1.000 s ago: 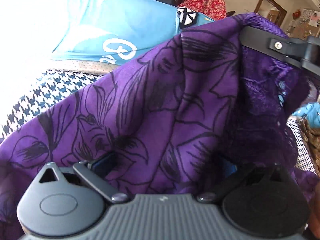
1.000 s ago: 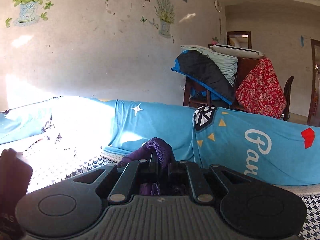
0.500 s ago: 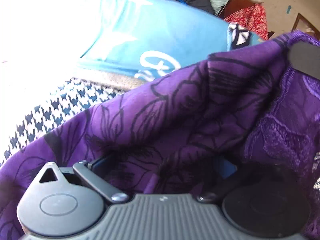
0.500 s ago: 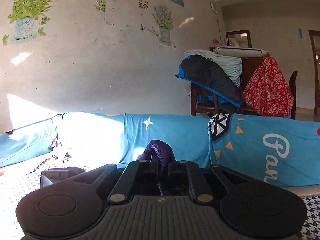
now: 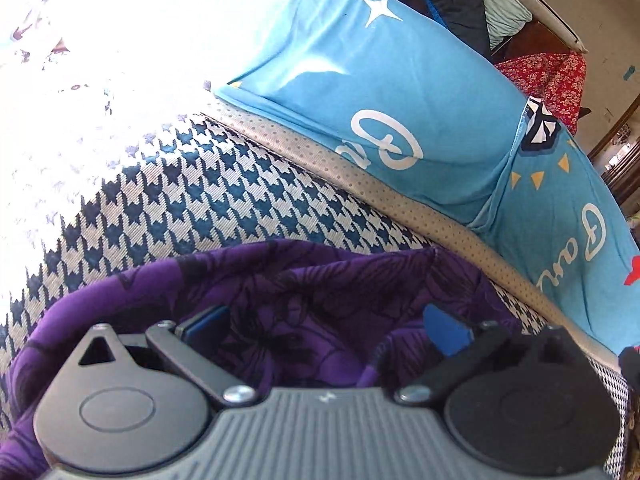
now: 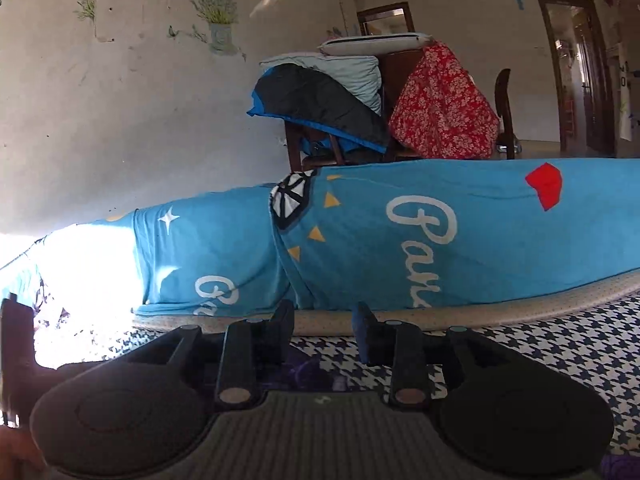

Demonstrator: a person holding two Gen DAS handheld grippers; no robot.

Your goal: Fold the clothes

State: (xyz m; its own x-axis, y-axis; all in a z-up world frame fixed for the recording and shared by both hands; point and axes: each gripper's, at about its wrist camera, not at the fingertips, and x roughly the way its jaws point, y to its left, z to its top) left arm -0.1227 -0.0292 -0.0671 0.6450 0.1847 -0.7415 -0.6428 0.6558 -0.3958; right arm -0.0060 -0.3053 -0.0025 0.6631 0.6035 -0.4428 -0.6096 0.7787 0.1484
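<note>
A purple garment (image 5: pixel 304 292) with black flower outlines lies bunched on the houndstooth surface (image 5: pixel 224 200), right under my left gripper (image 5: pixel 324 320). The left jaws stand wide apart, with the cloth lying between and below the blue pads (image 5: pixel 446 330). In the right wrist view, my right gripper (image 6: pixel 324 316) is open and empty, low over the houndstooth surface (image 6: pixel 560 344). A small patch of the purple garment (image 6: pixel 304 368) shows just below its fingers.
A blue cover with white lettering (image 5: pixel 400 80) drapes over the raised back edge; it also shows in the right wrist view (image 6: pixel 420 232). Behind it stands a chair piled with dark, pale and red floral cloth (image 6: pixel 400 96). Strong sunlight washes out the left (image 5: pixel 80 40).
The right gripper was shut on the purple cloth and has opened and let it go. The garment has dropped from hanging high in front of the left camera onto the surface.
</note>
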